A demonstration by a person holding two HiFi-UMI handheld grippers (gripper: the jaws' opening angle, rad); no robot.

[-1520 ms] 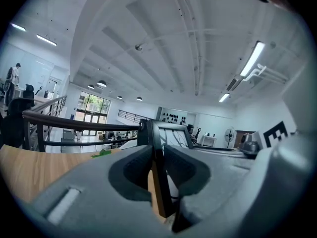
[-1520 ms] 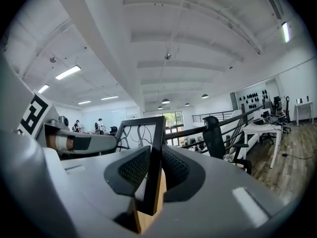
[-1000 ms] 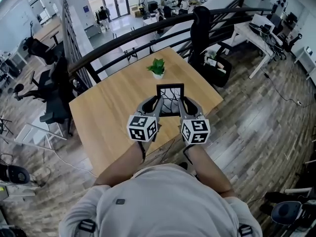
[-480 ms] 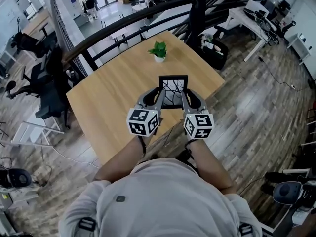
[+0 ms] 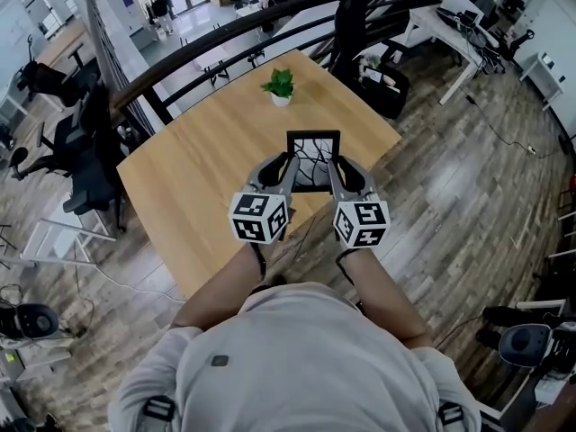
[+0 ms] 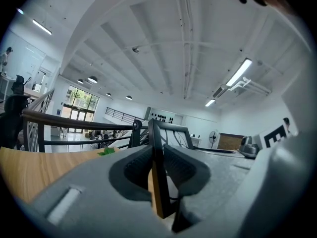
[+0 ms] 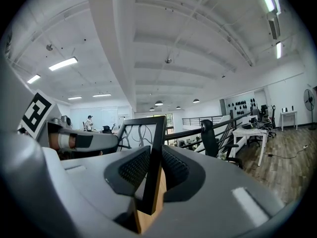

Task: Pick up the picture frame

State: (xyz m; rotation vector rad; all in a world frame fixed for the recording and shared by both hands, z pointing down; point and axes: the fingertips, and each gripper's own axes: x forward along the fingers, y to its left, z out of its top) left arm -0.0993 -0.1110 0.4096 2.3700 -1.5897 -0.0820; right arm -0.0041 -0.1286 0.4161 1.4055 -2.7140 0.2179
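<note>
As left gripper (image 5: 287,162) and right gripper (image 5: 339,162) clamp it, frame (image 5: 313,158) stands between.

Picture frame (image 5: 313,162) between left gripper (image 5: 287,164), right gripper (image 5: 339,163) — plant (image 5: 280,85) behind (on table (image 5: 198,178)).

Matt wood, grey plastic, black rim
The pale wooden surface (image 5: 198,178) in mid-frame is smooth and matt; the black-rimmed picture frame (image 5: 313,138) looks satin black, brown and wood-like along its edge. Left tongs (image 6: 157,165) and right tongs (image 7: 151,170) are matt grey plastic with dark ribbed pads (image 7: 131,170). The brown plank floor (image 5: 450,205) at right is dull.
</note>
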